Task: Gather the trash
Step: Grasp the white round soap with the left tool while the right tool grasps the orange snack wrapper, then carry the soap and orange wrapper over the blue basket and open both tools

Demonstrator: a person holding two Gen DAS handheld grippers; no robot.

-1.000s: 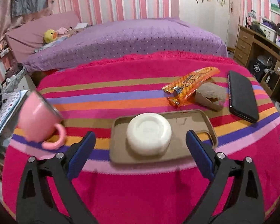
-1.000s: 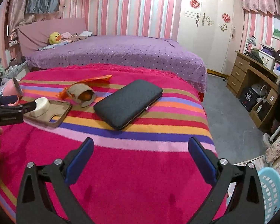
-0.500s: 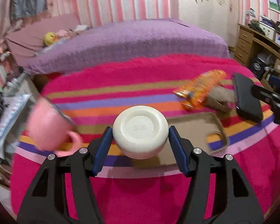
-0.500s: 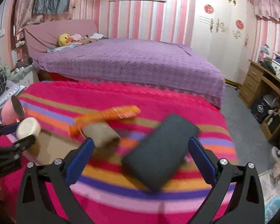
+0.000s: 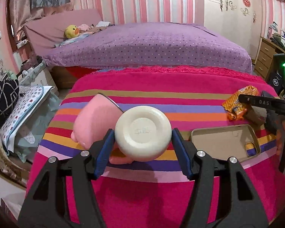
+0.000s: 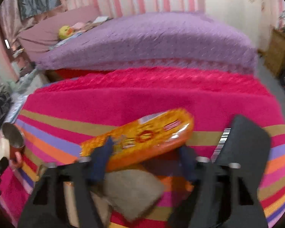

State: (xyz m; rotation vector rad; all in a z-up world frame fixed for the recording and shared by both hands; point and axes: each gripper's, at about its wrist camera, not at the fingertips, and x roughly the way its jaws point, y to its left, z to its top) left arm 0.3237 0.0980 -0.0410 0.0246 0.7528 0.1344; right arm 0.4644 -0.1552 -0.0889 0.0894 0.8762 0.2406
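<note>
Here, left tool (image 5: 142, 142) angled down clamping white puck (image 5: 143, 133), right tool (image 6: 142, 159) closing around orange wrapper (image 6: 140, 138)

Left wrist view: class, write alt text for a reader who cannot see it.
The left tongs grip a round white dish above a pink striped blanket. A pink mug sits behind it, a tan phone case to the right, and a purple bed beyond.

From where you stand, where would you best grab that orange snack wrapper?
Probably across the narrow width of the orange wrapper, from above and its near side. It lies long, flat and slanted on the striped blanket, with the black case close at its right end.
</note>
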